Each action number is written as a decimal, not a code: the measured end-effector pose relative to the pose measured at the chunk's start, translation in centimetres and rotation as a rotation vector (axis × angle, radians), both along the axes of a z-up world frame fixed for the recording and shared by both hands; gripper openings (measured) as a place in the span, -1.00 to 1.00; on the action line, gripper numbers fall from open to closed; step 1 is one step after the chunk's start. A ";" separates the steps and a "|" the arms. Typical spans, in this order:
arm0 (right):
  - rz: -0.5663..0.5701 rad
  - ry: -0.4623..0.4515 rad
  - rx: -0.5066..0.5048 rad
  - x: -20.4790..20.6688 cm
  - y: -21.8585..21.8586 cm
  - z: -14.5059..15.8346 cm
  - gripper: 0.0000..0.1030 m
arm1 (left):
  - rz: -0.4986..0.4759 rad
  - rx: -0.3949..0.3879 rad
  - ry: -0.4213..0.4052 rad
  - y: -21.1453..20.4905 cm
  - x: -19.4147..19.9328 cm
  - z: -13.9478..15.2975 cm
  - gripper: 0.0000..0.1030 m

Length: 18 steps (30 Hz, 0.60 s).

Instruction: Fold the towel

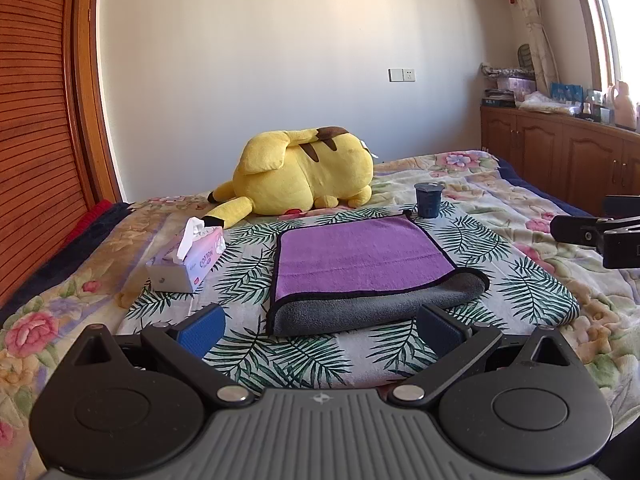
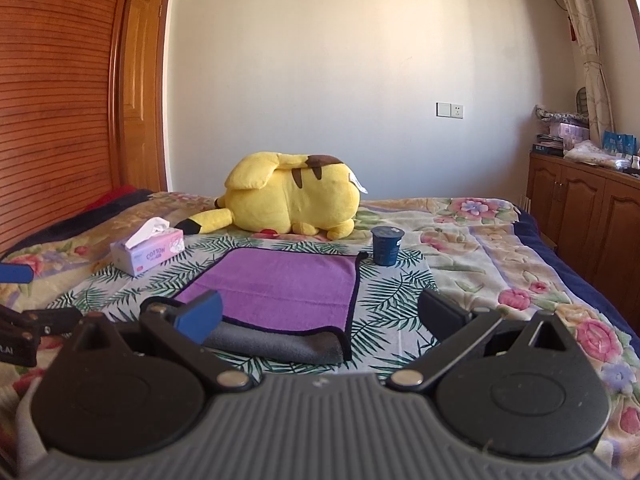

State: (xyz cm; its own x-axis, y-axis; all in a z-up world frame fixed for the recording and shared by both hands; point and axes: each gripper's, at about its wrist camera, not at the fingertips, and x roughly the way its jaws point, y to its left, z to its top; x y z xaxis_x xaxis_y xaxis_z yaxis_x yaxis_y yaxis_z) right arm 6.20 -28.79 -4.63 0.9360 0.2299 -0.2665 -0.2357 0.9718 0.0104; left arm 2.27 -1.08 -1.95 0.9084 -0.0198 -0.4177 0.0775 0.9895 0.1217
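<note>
Here, on the far left of the bed, a tissue box (image 1: 188, 258) stands on the leaf-print cloth (image 1: 248, 240), near the towel's left edge but apart from it. Behind it, toward the wall, lies a yellow plush toy (image 1: 304, 172).

In the middle lies the towel (image 1: 360, 260), on the leaf-print cloth and already folded once: the purple face is up and the grey underside shows as a rolled fold along the near edge. The left gripper (image 1: 320, 328) hovers just short of that near fold with its jaws spread wide and nothing between them.

To the right, the right gripper (image 2: 320, 316) hangs over the towel's near right part, its jaws likewise spread and empty; its blue left pad (image 2: 200, 316) overlaps the grey fold in the picture, though whether it touches I cannot tell. Beyond the towel's far right corner stands a small dark cup (image 1: 429, 199), just beside the corner's black loop.

The risks, as I judge them: the fold is thick and soft, so a pinch may catch only the top layer and pull the fold open. A grip reaching too deep could also gather the leaf-print cloth beneath. And a sweep of the far right corner could tip the cup, or the left edge could nudge the tissue box.
</note>
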 end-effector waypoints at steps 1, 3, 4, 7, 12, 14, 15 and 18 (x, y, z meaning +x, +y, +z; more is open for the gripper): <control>0.001 0.004 -0.002 0.2 0.0 -0.1 1.00 | 0.001 0.001 0.000 0.0 0.1 0.0 0.69; 0.003 0.014 -0.008 0.6 0.1 -0.1 1.00 | -0.004 0.002 0.005 0.0 0.2 -0.1 0.69; 0.004 0.017 -0.010 0.8 0.2 -0.2 1.00 | -0.008 0.004 0.009 -0.1 0.4 -0.1 0.69; 0.012 0.032 -0.014 1.4 0.3 -0.4 1.00 | -0.015 0.012 0.018 -0.3 0.9 -0.2 0.69; 0.028 0.048 -0.021 2.4 0.5 -0.6 1.00 | -0.018 0.005 0.031 -0.2 1.9 -0.2 0.69; 0.034 0.056 -0.022 2.8 0.6 -0.7 1.00 | -0.012 0.011 0.037 -0.2 2.3 -0.3 0.69; 0.037 0.058 -0.022 3.1 0.5 -0.8 1.00 | -0.013 0.010 0.040 -0.1 2.4 -0.4 0.68; 0.048 0.065 -0.026 3.6 0.7 -0.9 1.00 | -0.021 0.012 0.048 -0.1 3.1 -0.5 0.68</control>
State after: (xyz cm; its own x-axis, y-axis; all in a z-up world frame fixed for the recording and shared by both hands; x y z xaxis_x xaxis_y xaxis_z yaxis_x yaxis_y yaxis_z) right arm 9.84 -28.06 -5.51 0.9044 0.2667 -0.3330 -0.2819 0.9594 0.0027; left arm 5.34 -1.15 -2.42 0.8869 -0.0329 -0.4608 0.1038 0.9861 0.1295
